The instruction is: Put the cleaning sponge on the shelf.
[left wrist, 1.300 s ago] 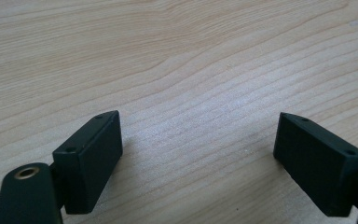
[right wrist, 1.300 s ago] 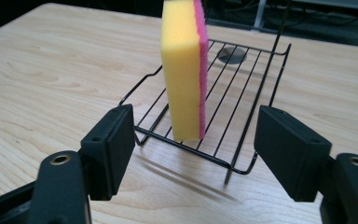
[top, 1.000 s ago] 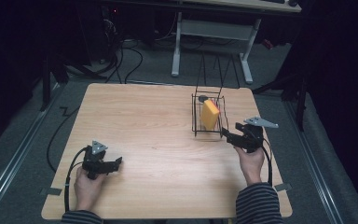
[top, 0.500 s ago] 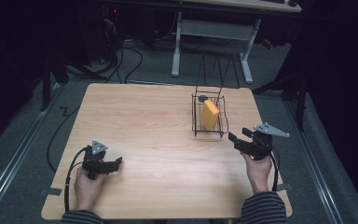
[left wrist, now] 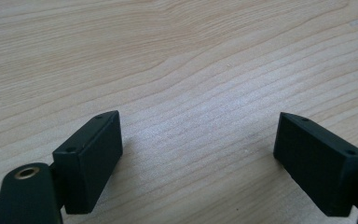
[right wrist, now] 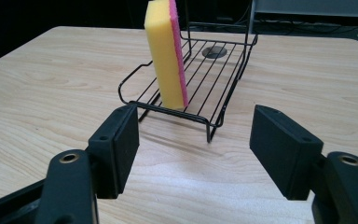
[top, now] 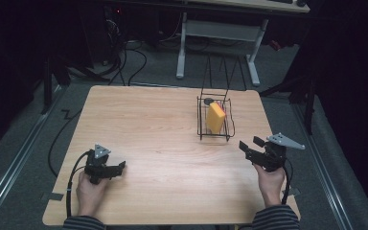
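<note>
High view: the wire rack (top: 214, 120) stands on the far right part of the pale wooden desk (top: 163, 124), with the yellow sponge (top: 215, 117) on edge inside it. The right gripper (top: 252, 144) hangs just near of the rack and to its right, jaws spread and empty, a grey three-cornered plate on top. The left gripper (top: 120, 166) rests low at the near left, well apart from everything, its black cable looping off the near edge. One risk, as I judge it: the rack looks light and thin-legged, so a jaw that catches a wire on the way in could drag or tip it, and the sponge could topple flat

Left gripper view: two blocky matt black jaws stand wide with nothing between them, above bare wood with long, fine grain. That cable near the desk edge could snag if this hand swings across

Right gripper view: the same wide, empty jaws frame the rack's near end. The sponge is a soft yellow foam slab with a thin pink scouring face on its right side, standing upright on thin black wires that curl up at the rim. Foam gives under pressure, so a shallow pinch may squash it and slip, and a low approach could strike the raised near rim
</note>
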`<state>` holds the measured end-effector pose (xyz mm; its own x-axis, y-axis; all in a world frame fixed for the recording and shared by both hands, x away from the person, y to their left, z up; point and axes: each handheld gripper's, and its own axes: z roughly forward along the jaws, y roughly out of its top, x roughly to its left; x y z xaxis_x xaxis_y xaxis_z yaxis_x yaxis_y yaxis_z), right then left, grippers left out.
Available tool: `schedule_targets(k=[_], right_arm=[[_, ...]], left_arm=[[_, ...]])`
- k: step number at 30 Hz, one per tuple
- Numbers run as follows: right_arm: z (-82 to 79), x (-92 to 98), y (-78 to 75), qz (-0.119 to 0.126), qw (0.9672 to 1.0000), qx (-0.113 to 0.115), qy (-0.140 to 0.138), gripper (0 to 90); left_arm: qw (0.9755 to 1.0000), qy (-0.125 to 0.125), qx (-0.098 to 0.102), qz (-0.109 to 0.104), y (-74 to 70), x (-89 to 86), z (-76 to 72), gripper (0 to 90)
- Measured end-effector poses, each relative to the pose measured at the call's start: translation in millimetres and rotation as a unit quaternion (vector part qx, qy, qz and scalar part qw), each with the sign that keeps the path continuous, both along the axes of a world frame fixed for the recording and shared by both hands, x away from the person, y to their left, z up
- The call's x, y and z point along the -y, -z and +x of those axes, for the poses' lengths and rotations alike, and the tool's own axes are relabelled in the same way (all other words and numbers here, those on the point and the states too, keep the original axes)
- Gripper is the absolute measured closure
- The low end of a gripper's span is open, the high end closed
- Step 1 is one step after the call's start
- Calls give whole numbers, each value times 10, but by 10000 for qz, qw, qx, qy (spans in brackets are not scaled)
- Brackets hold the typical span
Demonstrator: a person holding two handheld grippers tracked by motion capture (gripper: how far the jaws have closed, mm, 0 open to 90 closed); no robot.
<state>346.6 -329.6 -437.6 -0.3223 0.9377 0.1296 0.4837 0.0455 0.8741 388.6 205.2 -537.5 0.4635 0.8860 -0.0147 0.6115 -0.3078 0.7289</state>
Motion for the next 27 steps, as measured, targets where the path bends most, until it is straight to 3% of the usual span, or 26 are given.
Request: schedule_targets(k=[27], right_arm=[[-214,12,199,96,9999,-69,15,353]], left_arm=[[10000,0,0,1,0,0,0,160]])
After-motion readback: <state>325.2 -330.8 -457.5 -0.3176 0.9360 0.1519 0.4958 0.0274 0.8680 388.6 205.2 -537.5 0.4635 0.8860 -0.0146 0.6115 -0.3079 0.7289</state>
